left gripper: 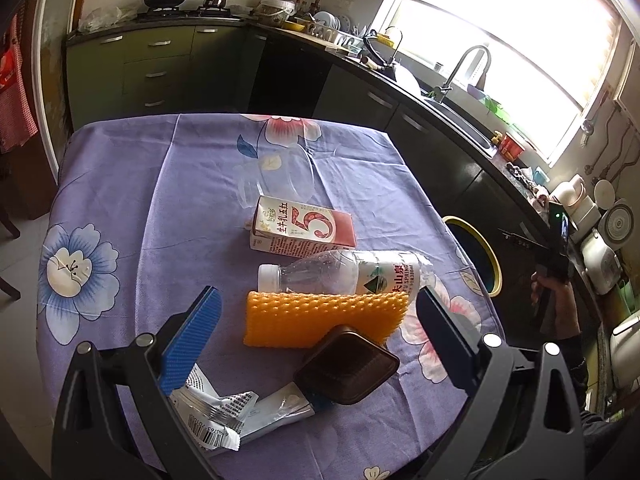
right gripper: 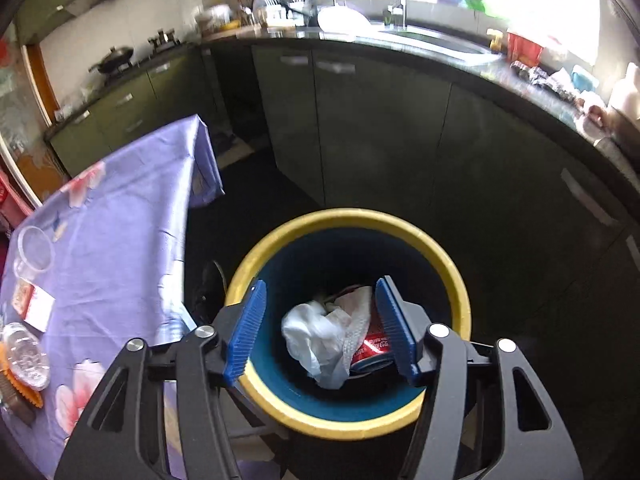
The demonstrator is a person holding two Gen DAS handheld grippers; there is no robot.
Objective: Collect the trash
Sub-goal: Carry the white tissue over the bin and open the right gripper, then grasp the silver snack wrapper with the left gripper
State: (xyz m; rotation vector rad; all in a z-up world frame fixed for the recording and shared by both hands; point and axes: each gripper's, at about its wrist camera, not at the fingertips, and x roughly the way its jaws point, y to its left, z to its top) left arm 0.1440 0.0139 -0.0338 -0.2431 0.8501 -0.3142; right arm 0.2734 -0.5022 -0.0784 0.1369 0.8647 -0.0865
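1. Trash waiting on the purple flowered tablecloth (left gripper: 132,184): a clear plastic water bottle (left gripper: 344,274) lying on its side, a pink-and-white drink carton (left gripper: 302,228) behind it, an orange foam fruit net (left gripper: 324,318), a dark brown plastic tray (left gripper: 346,364) and a white crumpled wrapper (left gripper: 224,416) nearest the camera.
2. Left gripper (left gripper: 318,328) hangs above the table with its jaws wide and nothing between the pads; the net and tray lie straight ahead of it, inside the gap.
3. The bottle's long axis runs across the view, cap to the left, so it lies crosswise to the jaws' reach.
4. Right gripper (right gripper: 320,330) is over the yellow-rimmed blue bin (right gripper: 460,280), jaws apart and empty; white crumpled paper (right gripper: 320,340) and a red can (right gripper: 374,346) lie in the bin below.
5. My judgement: the left hand is much nearer the remaining trash; the bin stands off the table's right edge.
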